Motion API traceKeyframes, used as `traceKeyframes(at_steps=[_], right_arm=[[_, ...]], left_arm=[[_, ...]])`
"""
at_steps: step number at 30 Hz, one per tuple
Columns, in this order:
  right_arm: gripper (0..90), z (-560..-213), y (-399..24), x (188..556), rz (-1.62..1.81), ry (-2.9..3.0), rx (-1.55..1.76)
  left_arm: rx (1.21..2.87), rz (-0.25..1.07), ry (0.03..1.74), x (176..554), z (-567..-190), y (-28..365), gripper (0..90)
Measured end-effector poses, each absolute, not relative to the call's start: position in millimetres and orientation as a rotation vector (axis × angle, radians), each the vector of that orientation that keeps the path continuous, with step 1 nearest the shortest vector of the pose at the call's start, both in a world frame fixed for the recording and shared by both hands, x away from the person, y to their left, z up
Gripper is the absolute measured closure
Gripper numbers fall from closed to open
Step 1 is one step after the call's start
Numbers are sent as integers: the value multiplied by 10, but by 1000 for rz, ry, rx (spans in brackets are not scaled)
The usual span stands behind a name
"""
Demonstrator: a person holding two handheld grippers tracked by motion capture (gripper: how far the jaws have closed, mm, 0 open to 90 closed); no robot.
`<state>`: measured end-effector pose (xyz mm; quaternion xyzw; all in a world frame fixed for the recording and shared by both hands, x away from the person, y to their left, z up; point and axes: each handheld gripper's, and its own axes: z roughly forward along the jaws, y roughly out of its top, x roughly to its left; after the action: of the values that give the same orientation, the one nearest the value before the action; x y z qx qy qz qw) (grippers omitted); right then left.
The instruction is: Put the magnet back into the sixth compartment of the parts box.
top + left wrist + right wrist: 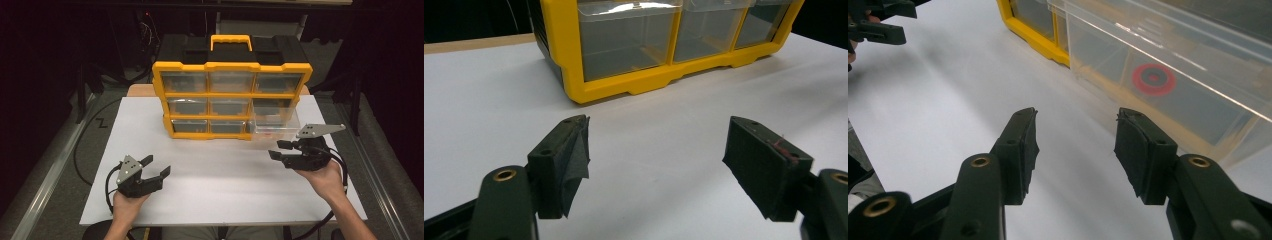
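The yellow organizer point(232, 95) is standing at the far middle of the white table point(210, 185), and its clear bottom-right drawer point(274, 122) is sticking out toward the person, a red ring point(1154, 79) lying inside it. The right gripper point(281, 150) is hovering just beside that drawer's front, jaws partly spread and holding nothing. To my eye the drawer is the work in hand; squaring the jaws to its front lip and moving it straight along its slot should keep it from jamming. The left gripper point(159, 166) is waiting well apart from the organizer, jaws wide and empty.
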<state>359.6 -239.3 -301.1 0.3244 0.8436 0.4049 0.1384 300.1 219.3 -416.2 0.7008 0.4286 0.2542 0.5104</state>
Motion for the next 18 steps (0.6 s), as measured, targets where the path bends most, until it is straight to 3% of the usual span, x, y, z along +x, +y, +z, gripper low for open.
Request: traceKeyframes(at_steps=[18], right_arm=[[504,-3140,-2490,3574,1196,2404,971]], left_arm=[[1687,612,1033,3000,-4163,2192,263]])
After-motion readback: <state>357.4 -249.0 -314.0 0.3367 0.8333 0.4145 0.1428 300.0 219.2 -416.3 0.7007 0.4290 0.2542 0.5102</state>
